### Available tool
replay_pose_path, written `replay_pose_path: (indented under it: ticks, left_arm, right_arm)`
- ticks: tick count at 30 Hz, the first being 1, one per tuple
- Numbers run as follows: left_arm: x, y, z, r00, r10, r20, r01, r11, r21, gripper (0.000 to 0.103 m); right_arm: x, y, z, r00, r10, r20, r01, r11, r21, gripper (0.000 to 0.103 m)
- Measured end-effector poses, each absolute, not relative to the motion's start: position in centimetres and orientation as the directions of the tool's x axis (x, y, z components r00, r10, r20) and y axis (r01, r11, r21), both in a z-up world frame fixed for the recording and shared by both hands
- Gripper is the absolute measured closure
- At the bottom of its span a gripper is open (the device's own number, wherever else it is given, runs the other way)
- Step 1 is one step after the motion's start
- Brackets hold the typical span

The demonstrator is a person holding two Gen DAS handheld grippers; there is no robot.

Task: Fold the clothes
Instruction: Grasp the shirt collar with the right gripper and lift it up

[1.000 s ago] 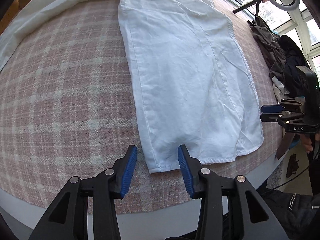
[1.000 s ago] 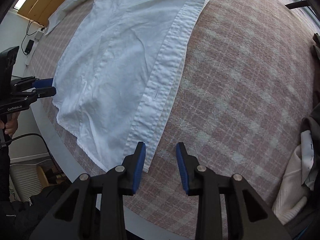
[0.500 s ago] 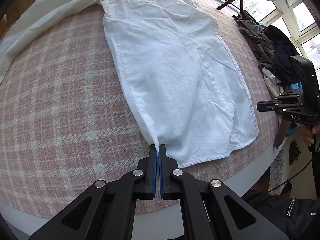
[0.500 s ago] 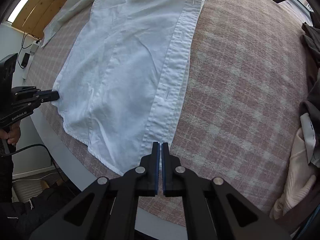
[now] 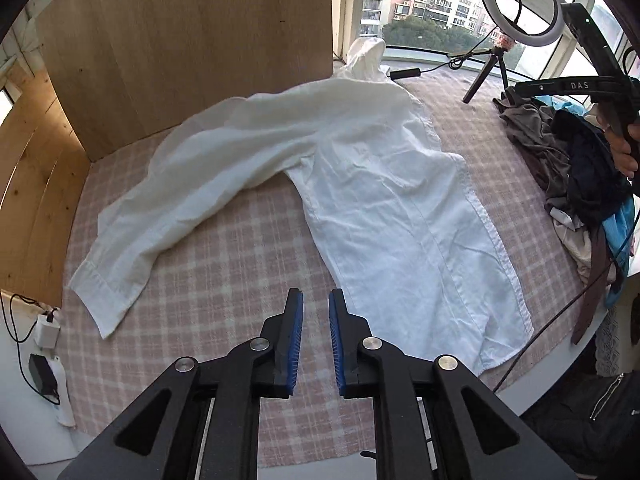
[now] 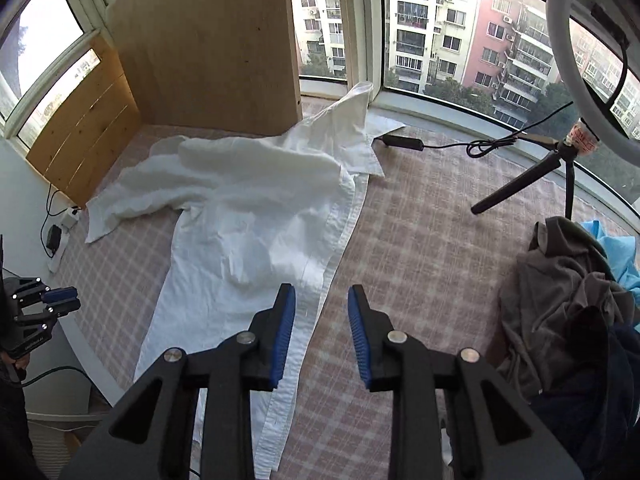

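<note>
Room: a bay of tall windows (image 6: 460,40) looks onto apartment blocks; a plywood panel (image 5: 192,48) stands at the far edge of the work surface, with a lower pine board (image 6: 84,120) at its left.
Table: a rounded top under a pink-and-cream plaid cloth (image 5: 208,272), with its white rim showing along the near edge.
White shirt: the white shirt (image 5: 400,208) lies spread flat on the plaid cloth, hem toward the near edge, collar toward the windows and propped up against the window frame. Its buttonhole placket (image 6: 340,240) runs down the right side. One long sleeve (image 5: 180,200) stretches out to the left, cuff near the table's left rim.
Clothes pile: a heap of grey, dark navy and light blue garments (image 6: 568,292) sits at the right of the table, well apart from the shirt.
Ring light: a ring light on a small black tripod (image 5: 518,0) stands on the far right of the cloth, its cable trailing toward the collar.
Right gripper: the right gripper (image 6: 321,322) hangs above the shirt's lower placket, blue pads a moderate gap apart and opening, with nothing between them.
Left gripper: the left gripper (image 5: 316,332) hangs above the cloth just left of the shirt's side seam, pads a narrow gap apart and opening, also empty.
Charger: a white plug and black adapter (image 5: 42,352) hang by the table's left side.
</note>
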State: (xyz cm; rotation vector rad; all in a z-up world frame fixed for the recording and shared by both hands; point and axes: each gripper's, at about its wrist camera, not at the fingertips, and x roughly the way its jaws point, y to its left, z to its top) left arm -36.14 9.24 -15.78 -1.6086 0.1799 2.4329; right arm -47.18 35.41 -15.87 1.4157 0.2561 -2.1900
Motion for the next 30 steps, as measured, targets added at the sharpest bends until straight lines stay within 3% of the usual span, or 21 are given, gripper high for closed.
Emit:
replay_pose_path:
  ticks: [6,10,14,23,29,30]
  left_arm:
    - [-42.5,10.5,-14.7,-0.381,0.099,-0.919,-0.273,-0.962,0.009,0.086]
    - [-47.5,11.5,-16.9,-0.361,0.097,-0.927,-0.302,-0.953,0.018,0.086]
    - [-52.0,11.7,-19.6,-0.329,0.094,-0.940,-0.315,-0.949,0.016,0.086]
    - [-55.6,10.4,-21.9,-0.304,0.125,-0.944,-0.340,-0.940,-0.015,0.086]
    - [-55.3,11.4,-20.4,-0.328,0.162,-0.931,-0.410,-0.912,-0.014,0.086]
    - [-55.3,11.5,-20.4,-0.326,0.164,-0.931,-0.415,-0.910,-0.015,0.086]
  right_arm:
    - [-57.0,33.5,-19.6,-0.325,-0.316,-0.891,0.450,-0.881,0.148,0.076]
    - [-62.5,30.4,-22.0,-0.322,-0.296,-0.899,0.468,-0.875,0.121,0.075]
    - [-66.8,26.7,-23.4,-0.390,-0.243,-0.888,0.518,-0.855,0.006,0.059]
    - [-69.7,22.5,-27.4,-0.359,-0.254,-0.898,0.661,-0.749,-0.052,0.058]
    - [-69.3,24.1,-26.7,-0.315,-0.337,-0.887,0.703,-0.711,0.021,0.057]
    - [-69.4,24.3,-26.6,-0.305,-0.352,-0.885,0.709,-0.704,0.036,0.053]
